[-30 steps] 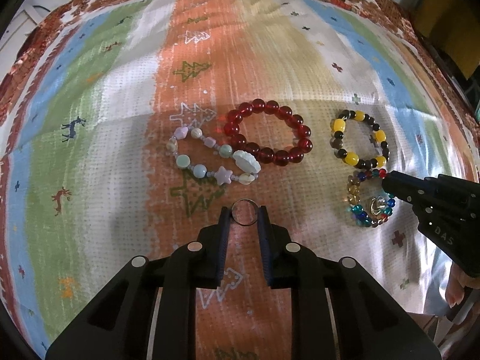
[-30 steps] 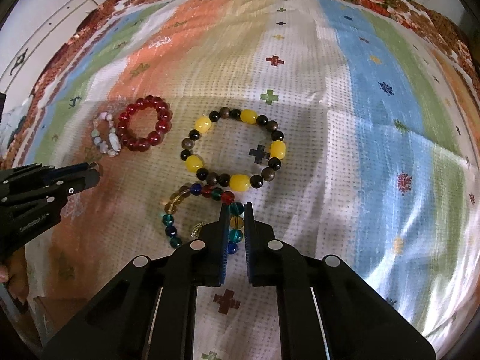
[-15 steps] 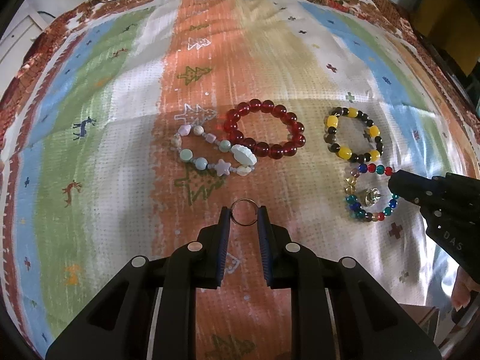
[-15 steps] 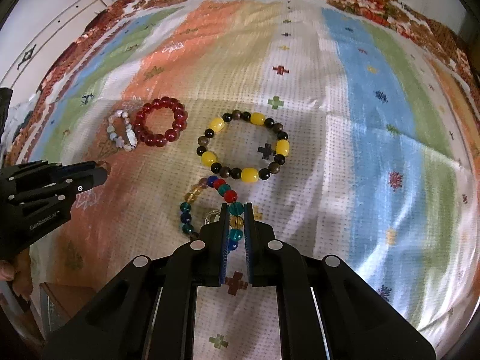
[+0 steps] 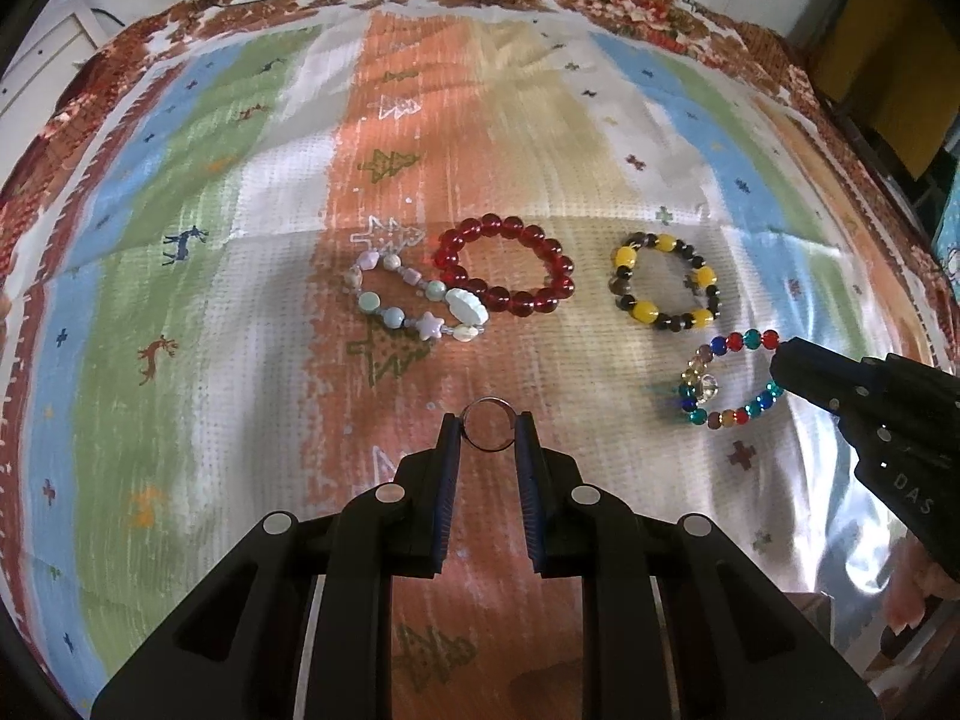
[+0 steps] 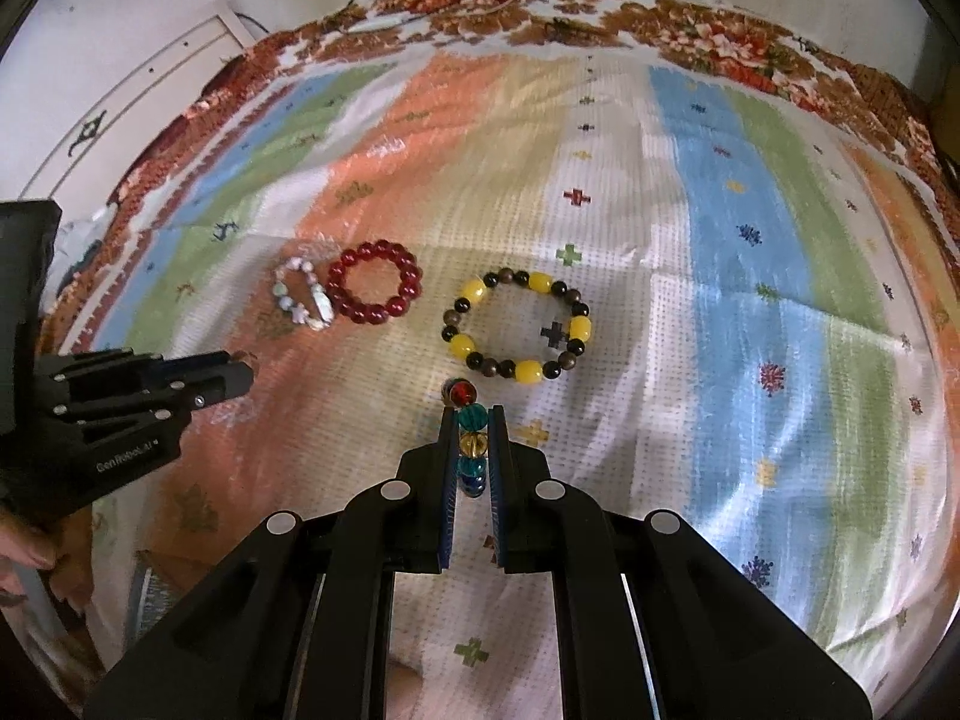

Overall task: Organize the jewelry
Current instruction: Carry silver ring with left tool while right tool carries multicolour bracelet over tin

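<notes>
Cloth (image 5: 198, 192) in green, blue, white and orange stripes with a brown floral border covers the bench, and all the jewelry lies on it. Largest of the pieces is the yellow-and-dark bracelet (image 6: 517, 326), lying flat and round; to its left is the red bracelet (image 6: 374, 283), and touching that one's left side is the pastel charm bracelet (image 5: 414, 303).

Right gripper (image 6: 473, 420) is clenched on the multicolored bracelet (image 5: 729, 381), several of its beads pinched in a row between the jaws. From the left view the loop looks partly raised off the cloth, though I cannot tell how far. Left gripper (image 5: 487, 426) is grasping a thin metal ring (image 5: 489, 433), held upright between the fingertips just above the orange stripe.

Judging by the layout, the step in hand is moving these two pieces into an orderly row with the others. To do it well, the bead loop should be carried low and set down flat in a bare patch beside the yellow-and-dark bracelet, not over it, since the two are already near each other. The ring is held by very little surface and could tip or slip, so it is best lowered until it touches the cloth before the jaws part.

A small faceted bead or stud (image 5: 708, 385) lies inside the multicolored loop and could get dragged along. The two grippers are well apart, so neither blocks the other.
</notes>
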Demonstrator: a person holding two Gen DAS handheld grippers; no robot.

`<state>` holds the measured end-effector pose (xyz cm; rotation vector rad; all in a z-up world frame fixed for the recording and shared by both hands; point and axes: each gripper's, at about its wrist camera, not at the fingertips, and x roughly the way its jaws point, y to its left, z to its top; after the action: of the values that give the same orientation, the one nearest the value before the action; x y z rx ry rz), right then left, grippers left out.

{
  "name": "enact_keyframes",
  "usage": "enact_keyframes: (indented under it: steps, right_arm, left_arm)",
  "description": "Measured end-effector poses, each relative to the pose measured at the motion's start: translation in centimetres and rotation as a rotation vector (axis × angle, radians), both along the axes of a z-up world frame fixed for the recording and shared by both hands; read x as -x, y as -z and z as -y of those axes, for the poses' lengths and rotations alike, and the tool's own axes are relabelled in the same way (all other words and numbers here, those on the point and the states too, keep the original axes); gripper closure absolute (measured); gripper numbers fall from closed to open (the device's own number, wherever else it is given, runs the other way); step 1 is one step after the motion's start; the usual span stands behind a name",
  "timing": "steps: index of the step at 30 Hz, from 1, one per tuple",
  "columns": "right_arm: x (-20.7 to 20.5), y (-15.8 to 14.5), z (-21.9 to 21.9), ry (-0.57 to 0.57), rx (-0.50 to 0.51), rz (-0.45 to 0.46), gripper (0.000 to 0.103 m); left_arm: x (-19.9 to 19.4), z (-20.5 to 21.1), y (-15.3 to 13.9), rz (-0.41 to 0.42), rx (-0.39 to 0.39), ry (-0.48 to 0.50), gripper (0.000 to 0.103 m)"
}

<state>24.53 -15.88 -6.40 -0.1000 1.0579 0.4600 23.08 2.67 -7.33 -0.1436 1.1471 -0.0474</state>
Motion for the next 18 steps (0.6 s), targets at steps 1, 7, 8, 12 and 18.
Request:
enact_keyframes:
  steps: [1,7,8,12,18]
  right_arm:
    - [0.2,-0.3,0.0,0.0,-0.006,0.004,0.093]
    - [1.5,-1.7,0.2,-0.002,-0.026,0.035,0.093]
    - [1.8,-1.9,0.2,-0.004,-0.03,0.037,0.093]
    - [2.7,-2.8,0.3,-0.013,-0.039,0.059,0.093]
    - [4.5,-4.1,0.2,-0.038,-0.035,0.108,0.093]
  left_arm:
    - [0.2,0.1,-0.2,0.004,0.003,0.001,0.085]
    - [1.4,0.4,-1.2,0.025,0.011,-0.001,0.085]
    - [1.6,0.4,-1.3,0.029,0.012,0.0,0.085]
    - [2.6,0.5,-2.2,0.05,0.029,0.002,0.085]
    - [4.3,0.5,-3.0,0.084,0.027,-0.005,0.085]
